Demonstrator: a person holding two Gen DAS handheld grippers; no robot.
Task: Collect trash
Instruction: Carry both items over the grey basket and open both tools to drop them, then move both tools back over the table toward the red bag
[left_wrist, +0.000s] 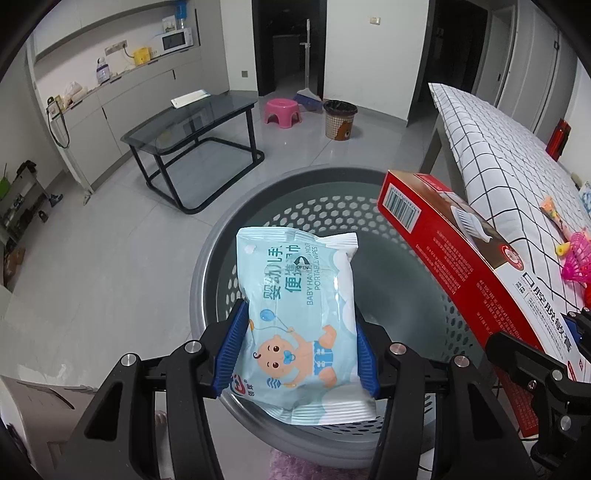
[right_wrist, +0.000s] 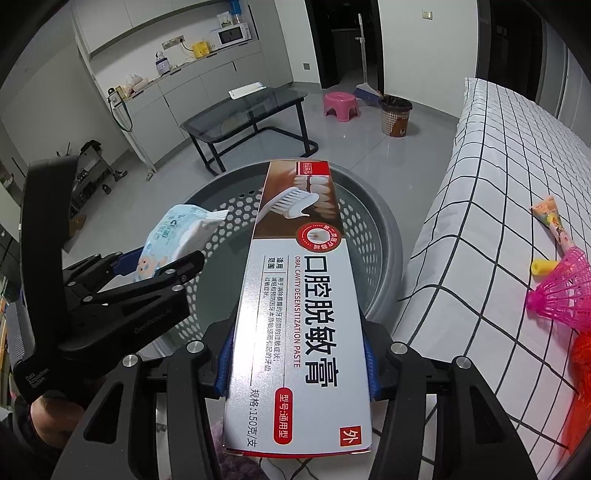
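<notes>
Our left gripper (left_wrist: 297, 347) has its blue fingers (left_wrist: 231, 347) clamped on the baby wipes pack (left_wrist: 299, 306), while our right gripper (right_wrist: 297, 363) pinches the toothpaste box (right_wrist: 295, 295). Both hang over the grey perforated basket (left_wrist: 221, 258) beside the checkered bed (right_wrist: 498, 184). Further off, a glass table (left_wrist: 192, 122) and a small bin (left_wrist: 340, 120).

Home living room: microwave (left_wrist: 177, 40), glass table (left_wrist: 192, 122), pink stool (left_wrist: 282, 110).
</notes>
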